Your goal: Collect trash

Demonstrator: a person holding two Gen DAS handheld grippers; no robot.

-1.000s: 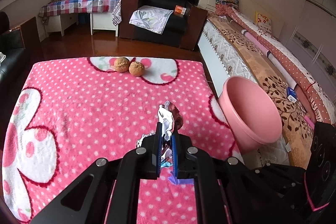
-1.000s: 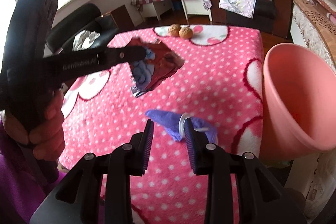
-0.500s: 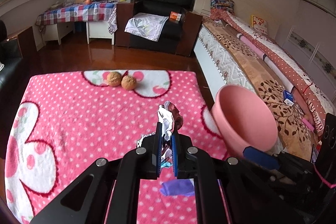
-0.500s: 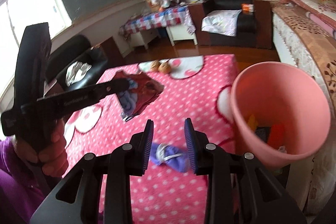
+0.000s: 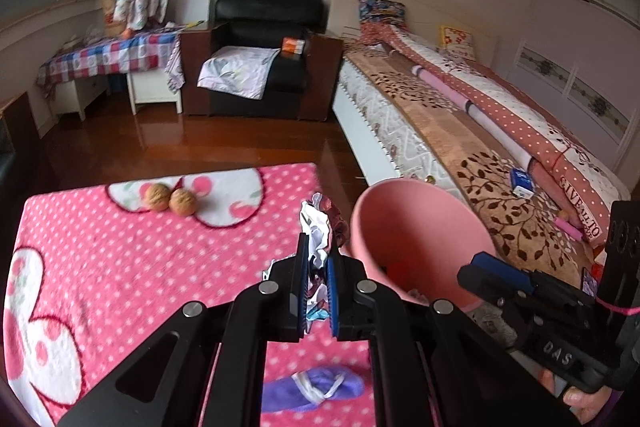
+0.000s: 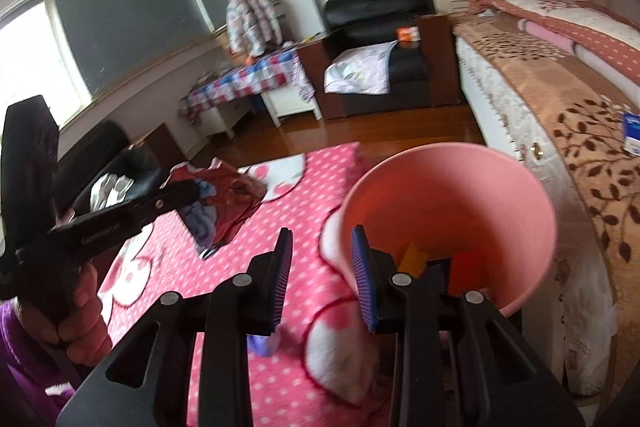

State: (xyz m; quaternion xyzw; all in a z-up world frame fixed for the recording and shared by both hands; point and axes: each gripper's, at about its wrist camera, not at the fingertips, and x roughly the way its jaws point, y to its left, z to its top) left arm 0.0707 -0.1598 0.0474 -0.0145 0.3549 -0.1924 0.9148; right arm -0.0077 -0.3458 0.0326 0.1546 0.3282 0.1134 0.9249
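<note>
While the left gripper (image 5: 318,259) pinches a crumpled red-and-white foil wrapper (image 5: 322,227) at frame centre, the round pink plastic bin (image 5: 416,243) stands just right of it, rim clear. The right gripper (image 6: 322,259) gapes empty, its right finger overlapping the bin's near rim; a purple wrapper (image 5: 312,389) lies on the pink polka-dot blanket (image 5: 120,267), bottom centre.

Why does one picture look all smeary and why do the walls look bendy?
Right wrist view: motion blur smears the pink bin, the blanket and the crumpled wrapper; the window at the left edge is washed out white. Left wrist view: sharper, the walnuts look crisp. Both views: the fisheye lens bends the walls and darkens the corners.
</note>
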